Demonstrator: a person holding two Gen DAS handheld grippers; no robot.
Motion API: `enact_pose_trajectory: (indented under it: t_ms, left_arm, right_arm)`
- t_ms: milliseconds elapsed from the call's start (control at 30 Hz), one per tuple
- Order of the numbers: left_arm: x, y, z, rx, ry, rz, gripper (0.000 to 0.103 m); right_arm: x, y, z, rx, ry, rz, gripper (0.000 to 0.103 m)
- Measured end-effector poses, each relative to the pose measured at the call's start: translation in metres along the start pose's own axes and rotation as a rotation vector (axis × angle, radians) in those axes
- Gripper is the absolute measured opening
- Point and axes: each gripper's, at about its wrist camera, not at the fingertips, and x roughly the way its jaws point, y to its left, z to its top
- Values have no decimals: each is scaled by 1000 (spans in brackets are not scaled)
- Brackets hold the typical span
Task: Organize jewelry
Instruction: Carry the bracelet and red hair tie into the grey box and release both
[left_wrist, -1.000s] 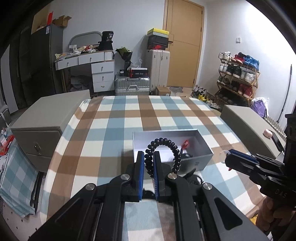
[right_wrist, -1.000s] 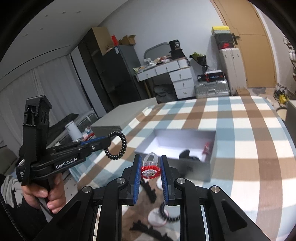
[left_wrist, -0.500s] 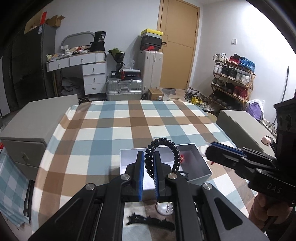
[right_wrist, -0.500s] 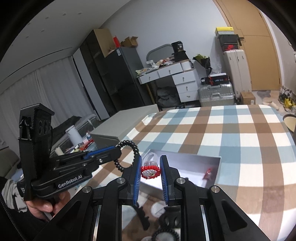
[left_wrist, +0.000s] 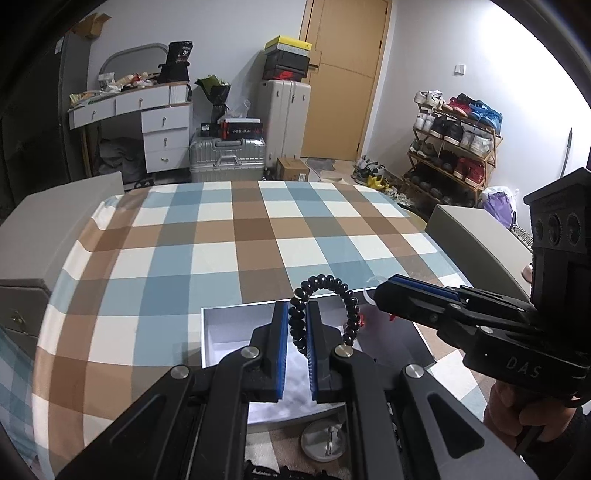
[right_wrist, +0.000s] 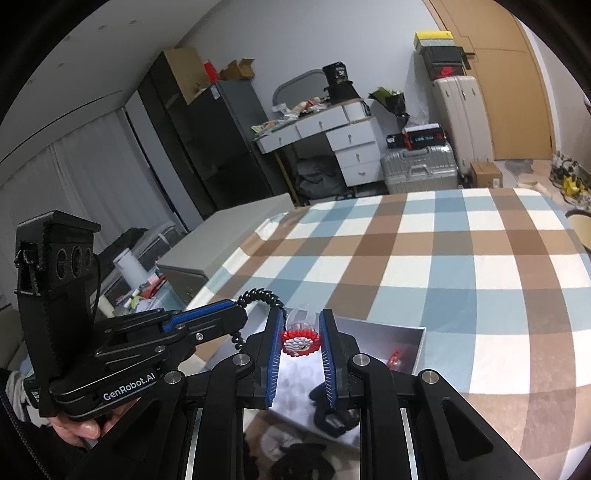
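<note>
Left gripper (left_wrist: 295, 343) is clamped on a black bead bracelet (left_wrist: 325, 291), held upright over the near part of a grey box (left_wrist: 221, 332); right gripper (right_wrist: 301, 349) is clamped on a red-and-white beaded ring (right_wrist: 300, 341) with a clear band, held above the same box; both pieces are carried in the air, not yet set down. Risks judged: the bracelet is pinched at one side only, so it could swing and land across the box wall or outside on release; the ring is small and could bounce out if dropped from height; the two grippers sit close together and could knock. Box holds a small red piece (right_wrist: 394, 359) and a dark item (right_wrist: 321, 393), otherwise bare floor; box rests on a checked bench (left_wrist: 258, 236); a round metal lid (left_wrist: 324, 441) and dark clips lie just outside the near wall.
</note>
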Motion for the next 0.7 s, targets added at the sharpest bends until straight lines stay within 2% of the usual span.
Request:
enact_pose_trajectory:
  t_ms: [467,567,633,700]
  left_arm:
    - [17,-2,-1,2,48,-14,5]
    - [20,-2,-1,1,61,-30,5]
    - [20,1,-1,-20,71,-68,5]
    - [22,2,-1,-23,76,-57,6]
  right_arm:
    - [18,-16,-5,25,43,-22,20]
    - [20,-16,-6,21,49,-33,21]
    - [21,-17,-5,25,54,-34,22]
    - [21,-18,-5,27,58,-30,22]
